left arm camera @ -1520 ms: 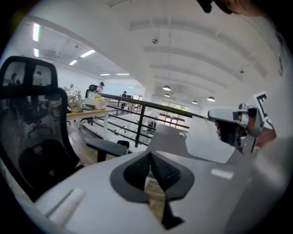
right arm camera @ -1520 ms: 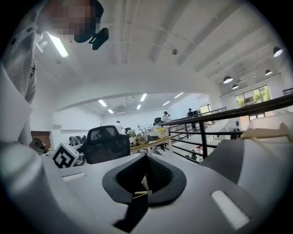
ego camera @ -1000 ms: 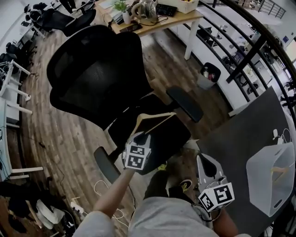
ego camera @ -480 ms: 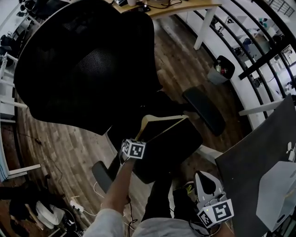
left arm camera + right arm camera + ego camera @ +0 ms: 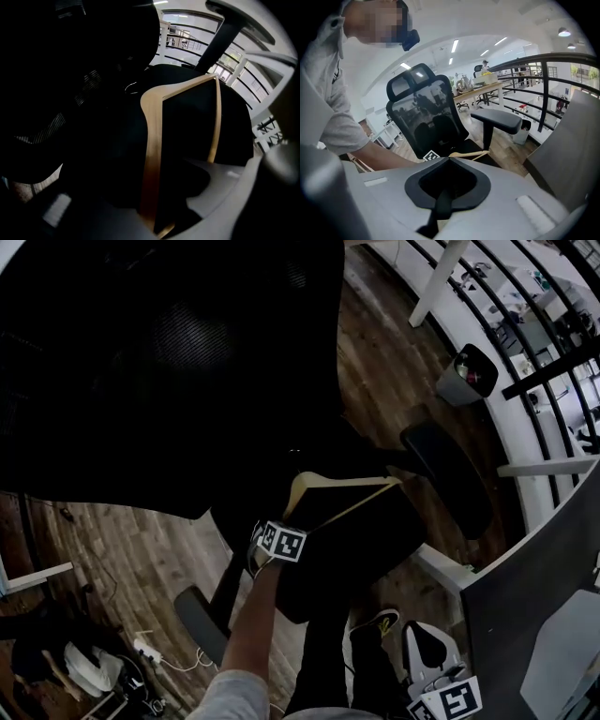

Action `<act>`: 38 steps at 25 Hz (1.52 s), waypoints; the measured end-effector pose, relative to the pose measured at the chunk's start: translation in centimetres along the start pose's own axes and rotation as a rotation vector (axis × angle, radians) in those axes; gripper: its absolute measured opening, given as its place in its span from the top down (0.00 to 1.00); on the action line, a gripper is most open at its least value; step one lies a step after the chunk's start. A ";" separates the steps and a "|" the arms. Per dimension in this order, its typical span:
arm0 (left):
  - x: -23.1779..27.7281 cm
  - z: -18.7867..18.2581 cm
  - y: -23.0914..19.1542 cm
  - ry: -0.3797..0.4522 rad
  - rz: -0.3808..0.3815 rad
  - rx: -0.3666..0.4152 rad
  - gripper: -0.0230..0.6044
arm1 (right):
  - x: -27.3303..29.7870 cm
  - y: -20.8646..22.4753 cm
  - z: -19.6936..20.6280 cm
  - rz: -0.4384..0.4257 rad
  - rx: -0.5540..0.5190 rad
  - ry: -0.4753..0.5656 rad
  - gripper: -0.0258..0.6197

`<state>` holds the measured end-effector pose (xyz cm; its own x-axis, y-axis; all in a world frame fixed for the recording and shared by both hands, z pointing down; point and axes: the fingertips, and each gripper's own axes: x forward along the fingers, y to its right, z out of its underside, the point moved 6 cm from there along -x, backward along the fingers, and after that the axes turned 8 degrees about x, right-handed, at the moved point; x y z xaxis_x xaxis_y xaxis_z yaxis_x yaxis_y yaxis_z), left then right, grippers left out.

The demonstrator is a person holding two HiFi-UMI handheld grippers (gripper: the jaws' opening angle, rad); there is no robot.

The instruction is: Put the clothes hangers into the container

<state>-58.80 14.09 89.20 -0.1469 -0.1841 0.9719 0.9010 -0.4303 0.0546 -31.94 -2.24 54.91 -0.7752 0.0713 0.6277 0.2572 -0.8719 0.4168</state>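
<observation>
A pale wooden clothes hanger (image 5: 343,485) lies on the black seat of an office chair (image 5: 370,535). My left gripper (image 5: 284,517) points steeply down at the hanger's left end. In the left gripper view one arm of the hanger (image 5: 151,154) runs between the jaws of the left gripper (image 5: 154,208), which have just opened; a dark gap shows beside the wood. My right gripper (image 5: 424,638) hangs low at the right, shut and empty. Past the right gripper (image 5: 445,187) the hanger (image 5: 468,154) shows on the seat. The translucent white container (image 5: 574,662) sits at the lower right edge.
The chair's tall mesh backrest (image 5: 169,362) fills the upper left, with armrests (image 5: 450,474) on both sides of the seat. The container stands on a dark grey table (image 5: 525,563). A waste bin (image 5: 469,376) and railing stand at the far right; cables lie on the wooden floor (image 5: 141,549).
The view has closed in on the chair. My left gripper has come down onto the hanger's left end. My right gripper has sunk toward the bottom edge, and the container has slid mostly out of view.
</observation>
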 end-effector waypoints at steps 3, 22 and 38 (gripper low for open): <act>0.2 -0.2 -0.1 -0.013 0.002 -0.006 0.64 | 0.5 -0.3 0.0 -0.012 0.000 -0.007 0.96; -11.2 -0.7 2.5 0.201 -0.162 0.233 0.82 | -1.4 -2.9 -0.7 -0.049 0.054 0.083 0.96; -28.2 -3.7 8.2 0.395 -0.216 0.474 0.82 | -11.6 -1.7 -3.9 -0.025 0.023 0.309 0.96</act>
<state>-48.80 12.52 61.39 -0.4022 -0.4870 0.7753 0.9036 -0.0747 0.4219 -25.62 -3.51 44.31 -0.9192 -0.0610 0.3890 0.2461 -0.8601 0.4468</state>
